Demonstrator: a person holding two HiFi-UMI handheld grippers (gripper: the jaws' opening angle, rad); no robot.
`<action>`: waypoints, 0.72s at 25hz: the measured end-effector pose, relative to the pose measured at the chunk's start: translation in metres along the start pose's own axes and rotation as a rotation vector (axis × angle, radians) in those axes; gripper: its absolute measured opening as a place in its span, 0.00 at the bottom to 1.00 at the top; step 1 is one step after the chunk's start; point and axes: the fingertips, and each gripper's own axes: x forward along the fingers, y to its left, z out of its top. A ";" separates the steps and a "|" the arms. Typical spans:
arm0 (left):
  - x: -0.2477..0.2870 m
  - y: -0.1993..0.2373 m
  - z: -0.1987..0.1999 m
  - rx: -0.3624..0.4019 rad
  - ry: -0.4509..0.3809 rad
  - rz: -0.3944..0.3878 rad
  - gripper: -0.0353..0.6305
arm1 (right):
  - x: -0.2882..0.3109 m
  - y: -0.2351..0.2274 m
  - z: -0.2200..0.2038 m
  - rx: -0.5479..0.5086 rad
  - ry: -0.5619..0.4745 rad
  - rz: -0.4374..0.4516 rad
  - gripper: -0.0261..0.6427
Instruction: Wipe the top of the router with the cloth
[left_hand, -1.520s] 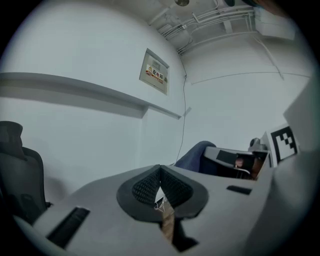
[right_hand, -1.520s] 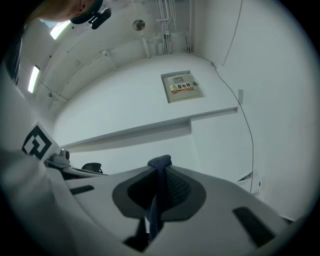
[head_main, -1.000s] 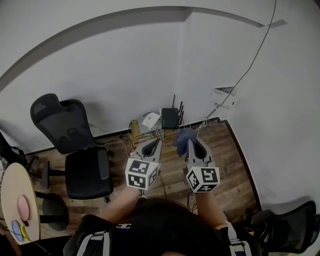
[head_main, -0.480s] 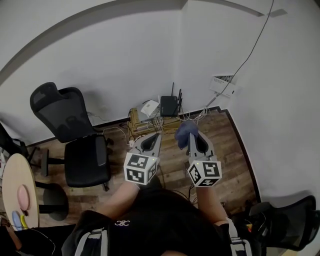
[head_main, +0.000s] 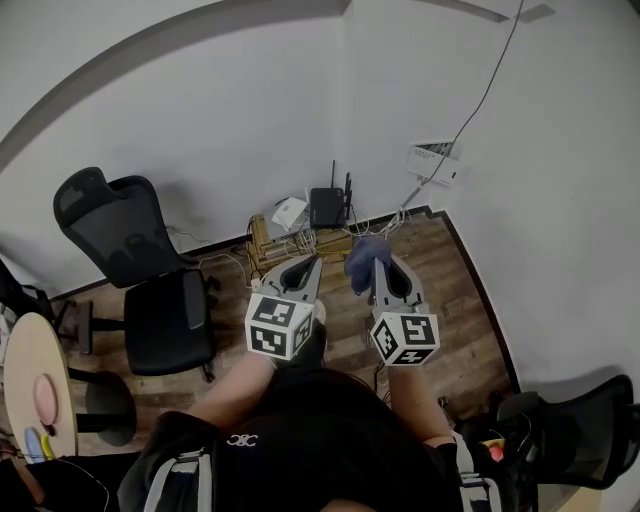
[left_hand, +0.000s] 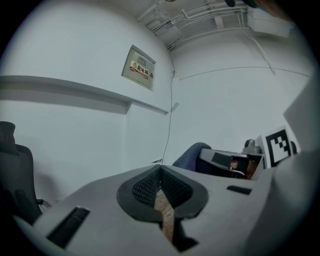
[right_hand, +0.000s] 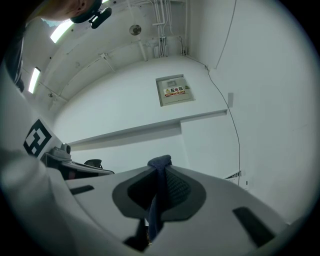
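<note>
The person stands over a wooden floor (head_main: 450, 290) in the corner of the room, with a tool in each hand. The right hand-held gripper (head_main: 372, 272) is clamped on a dark blue cloth (head_main: 364, 256). In the right gripper view the cloth (right_hand: 160, 163) bunches out past the tips and hangs down between the jaws. The left hand-held gripper (head_main: 310, 264) carries nothing: the left gripper view shows its jaws pressed together at the tips, with only a sliver of floor visible lower down.

The black router (head_main: 324, 206), its antennas upright, sits at 12 o'clock from the 2 grippers. It rests on a low wooden stand (head_main: 258, 238) against the wall, with a white box (head_main: 289, 212) just beside it at its 9 o'clock. The cloth is held clear of the router, not touching it. A black office chair (head_main: 150, 290) stands at 9 o'clock.
</note>
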 end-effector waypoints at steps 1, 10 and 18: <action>0.002 -0.002 0.001 0.006 -0.002 -0.004 0.05 | 0.000 -0.002 0.000 0.001 -0.003 -0.002 0.05; 0.019 0.001 0.009 0.000 -0.029 -0.010 0.05 | 0.016 -0.014 -0.001 -0.002 0.011 0.006 0.05; 0.055 0.016 0.011 -0.014 -0.027 -0.028 0.05 | 0.046 -0.030 -0.005 -0.025 0.024 0.005 0.05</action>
